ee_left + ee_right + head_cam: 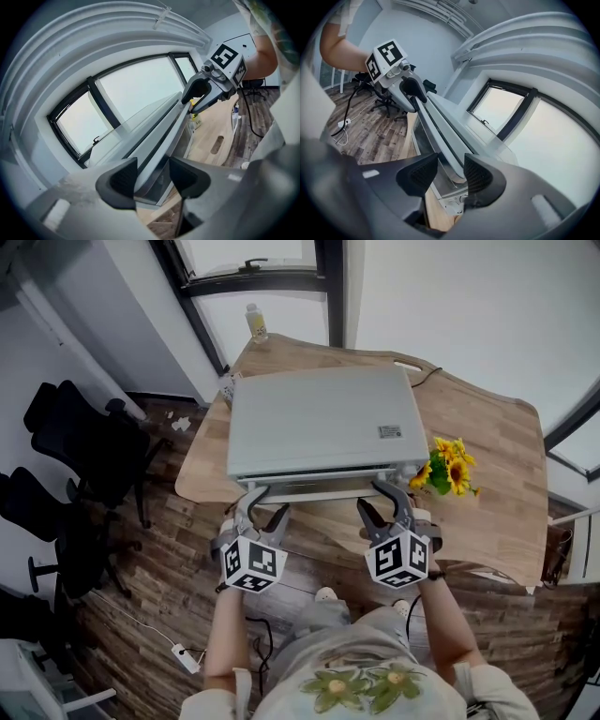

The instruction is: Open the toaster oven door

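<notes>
A silver toaster oven (pixel 319 423) stands on the wooden table (pixel 487 437), its front facing me. The long pale door handle (pixel 323 486) runs along the top of the door. My left gripper (pixel 262 512) is at the handle's left end and my right gripper (pixel 382 504) at its right end. In the left gripper view the handle (pixel 161 140) passes between the open jaws (pixel 153 174), close to one pad, with a gap at the other. In the right gripper view the handle (pixel 440 136) also lies between open jaws (pixel 446 172), with a gap on one side.
A bunch of sunflowers (pixel 448 468) stands right of the oven. A small bottle (pixel 255 322) sits at the table's far edge by the window. Black office chairs (pixel 70 442) stand to the left, and a power strip (pixel 183 655) with cable lies on the wood floor.
</notes>
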Tool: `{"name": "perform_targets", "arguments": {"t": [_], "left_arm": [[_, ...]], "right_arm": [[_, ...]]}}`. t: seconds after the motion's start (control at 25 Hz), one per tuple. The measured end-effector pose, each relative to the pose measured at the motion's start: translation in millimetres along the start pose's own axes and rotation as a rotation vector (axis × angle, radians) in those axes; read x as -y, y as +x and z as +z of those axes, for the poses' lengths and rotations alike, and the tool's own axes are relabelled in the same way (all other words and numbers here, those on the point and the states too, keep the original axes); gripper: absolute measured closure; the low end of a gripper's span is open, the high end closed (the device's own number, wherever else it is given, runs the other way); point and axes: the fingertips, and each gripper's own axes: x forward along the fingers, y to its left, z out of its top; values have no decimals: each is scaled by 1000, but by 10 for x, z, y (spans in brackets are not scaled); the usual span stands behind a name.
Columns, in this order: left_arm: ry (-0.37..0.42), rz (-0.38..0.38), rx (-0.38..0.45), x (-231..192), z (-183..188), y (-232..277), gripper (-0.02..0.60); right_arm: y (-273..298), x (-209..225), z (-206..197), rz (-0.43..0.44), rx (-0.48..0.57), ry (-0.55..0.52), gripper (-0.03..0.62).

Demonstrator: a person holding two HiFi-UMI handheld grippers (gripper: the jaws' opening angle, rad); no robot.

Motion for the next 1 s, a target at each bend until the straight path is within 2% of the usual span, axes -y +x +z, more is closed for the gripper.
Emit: {"name": "perform_targets", "arguments": {"t": [0.24,0.52,0.72,0.88,1.0], "left_arm": [[-17,13,7,62,-15,-52,362],[-33,21,9,173,-60,-123,362],[-47,26,11,247,-93,-183,362],[-64,22,15,305,-117,-216,362],[-79,17,18,341,-137,-248,362]], "right_arm": [[-61,-57,-16,2,9,13,419],[-162,-174,-38,63,-7,68,425],[-321,-161,147,95,57,125,422],[-272,-59,179,62,50,64,427],[-195,-67,143,70,15,7,431]]}}
